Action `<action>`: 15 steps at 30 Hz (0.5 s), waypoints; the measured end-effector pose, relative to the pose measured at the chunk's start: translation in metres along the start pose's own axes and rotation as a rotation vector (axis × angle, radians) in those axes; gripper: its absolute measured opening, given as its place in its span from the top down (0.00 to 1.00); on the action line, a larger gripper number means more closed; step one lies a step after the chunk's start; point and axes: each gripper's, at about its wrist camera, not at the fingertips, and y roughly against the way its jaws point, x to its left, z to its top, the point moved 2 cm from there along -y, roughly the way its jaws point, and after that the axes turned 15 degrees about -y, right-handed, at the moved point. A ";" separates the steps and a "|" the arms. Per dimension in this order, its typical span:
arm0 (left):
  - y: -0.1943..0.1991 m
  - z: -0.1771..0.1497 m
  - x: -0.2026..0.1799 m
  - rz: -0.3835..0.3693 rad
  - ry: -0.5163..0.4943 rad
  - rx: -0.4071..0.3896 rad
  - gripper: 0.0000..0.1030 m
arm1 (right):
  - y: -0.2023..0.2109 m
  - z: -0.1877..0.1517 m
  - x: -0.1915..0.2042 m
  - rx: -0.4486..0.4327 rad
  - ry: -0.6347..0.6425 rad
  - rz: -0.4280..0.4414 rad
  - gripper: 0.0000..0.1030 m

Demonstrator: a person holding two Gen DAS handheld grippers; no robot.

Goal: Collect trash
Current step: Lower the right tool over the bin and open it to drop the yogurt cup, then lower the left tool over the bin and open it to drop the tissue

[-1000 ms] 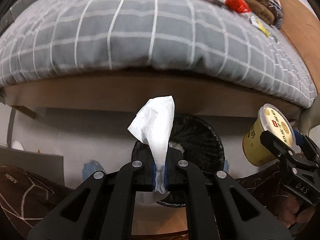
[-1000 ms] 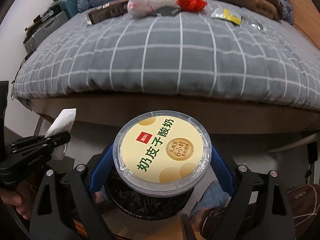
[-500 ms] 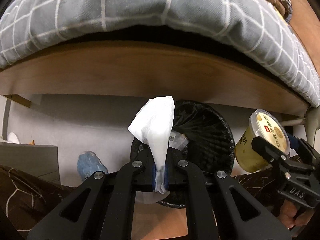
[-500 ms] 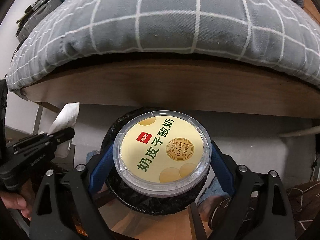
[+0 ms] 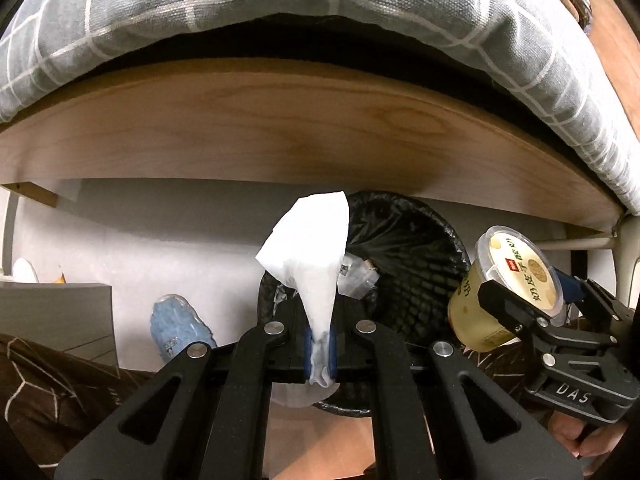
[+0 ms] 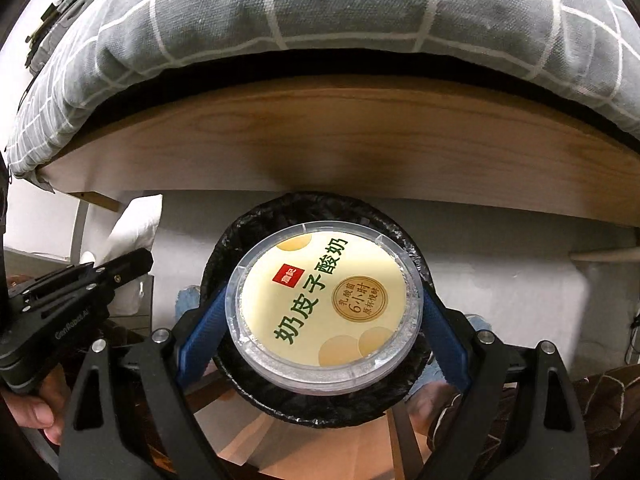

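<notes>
A crumpled white tissue (image 5: pixel 312 252) stands up from my left gripper (image 5: pixel 320 346), which is shut on its lower end. Just beyond it is a round bin with a black liner (image 5: pixel 404 264), holding some clear wrapping. My right gripper (image 6: pixel 324 320) is shut on a yellow yogurt cup (image 6: pixel 324 304), its blue pads pressing both sides. The cup hangs directly over the bin (image 6: pixel 248 232) and hides most of its mouth. In the left wrist view the yogurt cup (image 5: pixel 516 276) sits at the bin's right rim. The right wrist view shows the tissue (image 6: pixel 136 224) left of the bin.
A bed with a grey checked cover (image 5: pixel 280 12) and a wooden side board (image 5: pixel 300 132) overhangs the bin. A blue shoe (image 5: pixel 176 328) and a grey box (image 5: pixel 52 316) lie on the floor to the left. A person's hand (image 6: pixel 32 412) holds the left gripper.
Both grippers have sunk toward the bin with their loads still held. The bed's top and the trash on it have slipped out of view, and the bin looks larger.
</notes>
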 end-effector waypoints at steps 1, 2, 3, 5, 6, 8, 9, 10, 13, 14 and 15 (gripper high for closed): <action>0.001 0.000 0.000 0.000 0.000 0.002 0.96 | 0.000 0.002 -0.001 0.004 0.002 -0.002 0.16; 0.002 0.001 0.000 -0.001 0.001 0.004 0.96 | 0.001 0.000 0.000 0.009 0.008 -0.006 0.13; 0.001 0.001 0.000 -0.002 0.003 0.008 0.95 | 0.000 0.001 0.000 0.008 0.011 -0.010 0.08; 0.000 0.001 0.000 -0.001 0.005 0.011 0.95 | 0.002 0.002 -0.001 -0.008 0.015 -0.022 0.07; -0.001 0.001 -0.001 0.001 0.005 0.013 0.95 | 0.001 0.002 -0.001 -0.009 0.017 -0.024 0.07; -0.002 0.002 -0.002 -0.001 0.002 0.014 0.95 | 0.001 0.003 -0.003 -0.007 0.007 -0.030 0.07; -0.003 0.003 -0.004 -0.001 0.000 0.014 0.95 | 0.002 0.004 -0.004 -0.012 0.003 -0.036 0.07; -0.003 0.004 -0.005 -0.002 -0.003 0.015 0.95 | 0.002 0.004 -0.006 -0.016 0.002 -0.041 0.07; -0.007 0.007 -0.010 -0.006 -0.013 0.015 0.95 | 0.010 0.008 -0.014 -0.041 -0.011 -0.057 0.07; -0.008 0.008 -0.012 -0.009 -0.016 0.015 0.95 | 0.012 0.010 -0.018 -0.051 -0.017 -0.066 0.07; -0.009 0.009 -0.013 -0.012 -0.019 0.014 0.95 | 0.015 0.010 -0.021 -0.058 -0.023 -0.075 0.07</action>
